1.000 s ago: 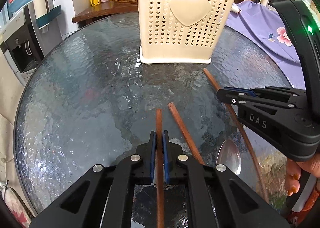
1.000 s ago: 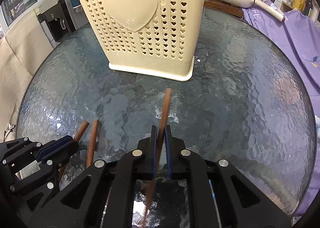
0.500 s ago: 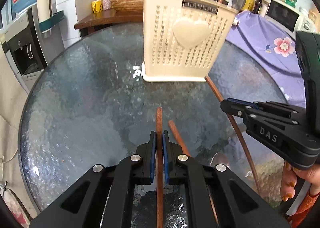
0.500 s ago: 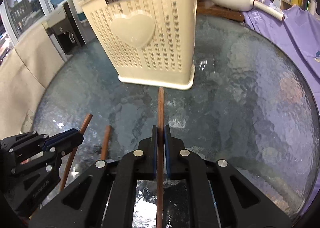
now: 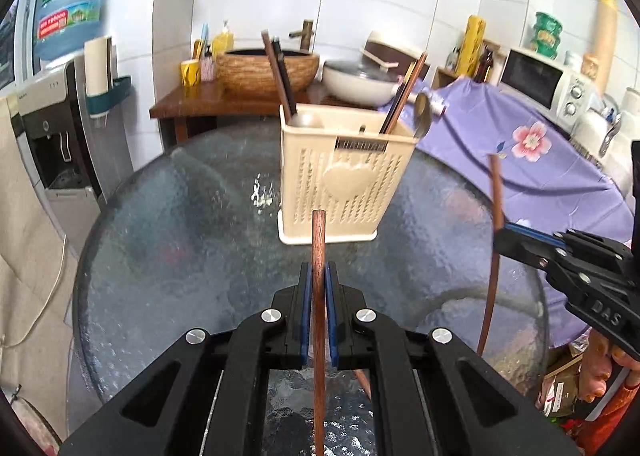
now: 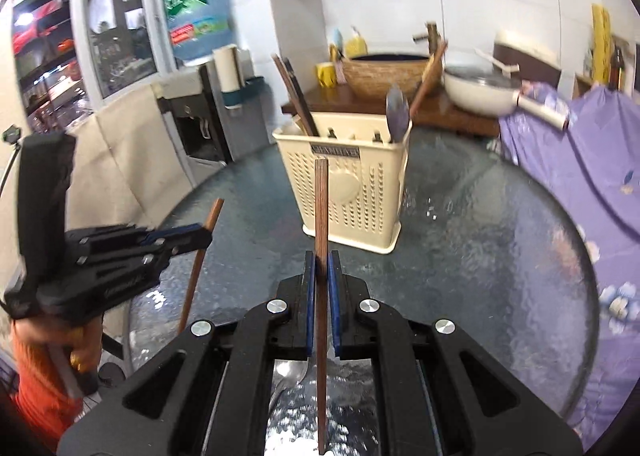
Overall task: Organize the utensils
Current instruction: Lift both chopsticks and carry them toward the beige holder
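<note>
table (image 5: 168, 256): round, textured glass
water dispenser (image 5: 52, 127): far left, blue bottle on top
microwave (image 5: 548, 83): far right
white pan (image 5: 360, 81): far, on wooden counter

a round table (image 5: 168, 256) with a rippled, dark glass top carries the things. a cream plastic utensil holder (image 5: 340, 191), pierced with small holes and bearing a raised heart on its front, stands upright on the glass toward the far side. on the near side of the holder, close to the table's near edge, a metal spoon (image 6: 290, 376) lies on the glass, and just beside it the end of a brown chopstick (image 5: 362, 380) shows.
</note>
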A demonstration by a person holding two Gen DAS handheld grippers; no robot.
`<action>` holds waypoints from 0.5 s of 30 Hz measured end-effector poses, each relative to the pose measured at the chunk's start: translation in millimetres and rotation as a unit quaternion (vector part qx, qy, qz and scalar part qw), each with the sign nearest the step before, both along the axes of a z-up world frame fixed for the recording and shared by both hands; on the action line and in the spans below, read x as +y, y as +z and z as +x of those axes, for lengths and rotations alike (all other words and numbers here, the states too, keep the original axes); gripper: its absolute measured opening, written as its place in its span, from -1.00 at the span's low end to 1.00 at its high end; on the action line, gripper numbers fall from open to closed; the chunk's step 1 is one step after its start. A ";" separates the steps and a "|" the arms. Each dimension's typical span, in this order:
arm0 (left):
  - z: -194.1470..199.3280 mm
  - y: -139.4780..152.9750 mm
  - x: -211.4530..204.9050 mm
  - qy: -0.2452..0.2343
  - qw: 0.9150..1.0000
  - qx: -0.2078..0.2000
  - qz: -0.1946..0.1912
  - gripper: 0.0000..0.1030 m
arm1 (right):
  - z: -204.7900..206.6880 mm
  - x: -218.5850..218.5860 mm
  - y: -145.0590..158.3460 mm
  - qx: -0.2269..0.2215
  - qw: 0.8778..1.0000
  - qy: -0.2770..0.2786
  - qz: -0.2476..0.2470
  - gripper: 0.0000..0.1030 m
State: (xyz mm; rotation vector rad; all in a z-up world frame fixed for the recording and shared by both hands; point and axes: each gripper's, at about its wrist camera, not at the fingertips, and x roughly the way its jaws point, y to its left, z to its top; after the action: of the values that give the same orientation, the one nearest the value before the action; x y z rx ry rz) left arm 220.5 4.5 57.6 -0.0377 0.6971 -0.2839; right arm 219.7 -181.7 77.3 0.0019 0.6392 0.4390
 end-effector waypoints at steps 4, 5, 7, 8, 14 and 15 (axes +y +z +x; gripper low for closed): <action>-10.1 15.7 1.4 -0.006 1.000 -0.022 0.000 -0.87 | -21.3 -5.3 11.6 -0.016 1.000 0.007 -0.002 -0.87; -12.3 18.6 1.0 -0.007 1.000 -0.026 -0.001 -0.87 | -22.8 -5.7 12.2 -0.018 1.000 0.007 -0.003 -0.87; -16.1 25.1 0.0 -0.009 0.999 -0.036 0.001 -0.87 | -28.5 -6.7 16.5 -0.023 1.000 0.006 -0.001 -0.87; -17.7 28.2 0.0 -0.010 0.999 -0.039 0.002 -0.87 | -28.5 -6.2 18.0 -0.025 1.000 0.005 -0.001 -0.87; -22.6 37.0 -1.0 -0.012 0.998 -0.054 0.004 -0.87 | -33.7 -8.6 23.1 -0.032 0.999 -0.001 0.003 -0.87; -22.7 37.9 -1.0 -0.012 0.998 -0.055 0.004 -0.87 | -34.4 -8.7 23.9 -0.034 0.999 0.000 0.003 -0.87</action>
State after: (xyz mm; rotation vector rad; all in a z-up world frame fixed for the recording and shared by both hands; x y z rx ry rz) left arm 197.8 3.6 95.5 -0.0063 0.5896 -0.3051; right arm 185.3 -190.3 101.1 -0.0079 0.5708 0.4393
